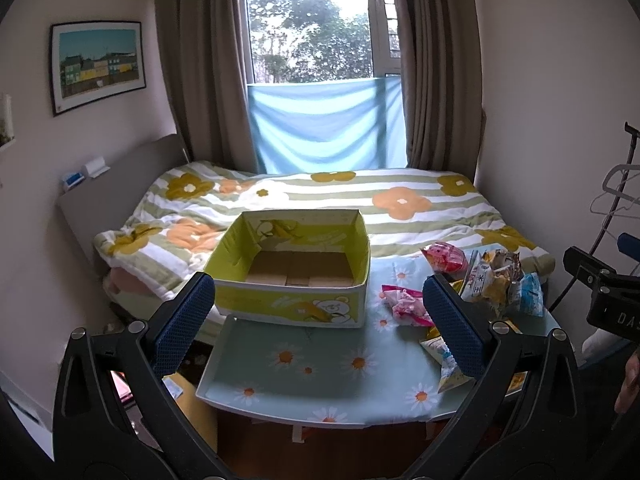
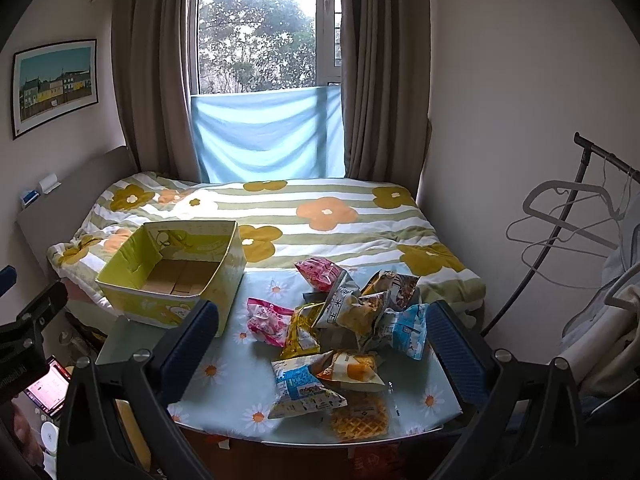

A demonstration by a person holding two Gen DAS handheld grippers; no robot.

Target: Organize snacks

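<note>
The box (image 1: 294, 268) stands on the worktop (image 1: 320, 364) ahead of the left gripper (image 1: 320, 320), holding nothing. The snacks (image 2: 344, 328) lie piled between the right gripper's (image 2: 324, 344) jaws. Both jaws are spread wide, grasping nothing.

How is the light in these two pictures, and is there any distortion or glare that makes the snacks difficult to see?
Left wrist view: the window is overexposed, the room is dim, and the fisheye bends the walls and curtains. Right wrist view: the same backlight, yet the snack pile stays readable; a soft sheen lies on the table. Both views: dark corners, and both open tongs frame the scene.
</note>
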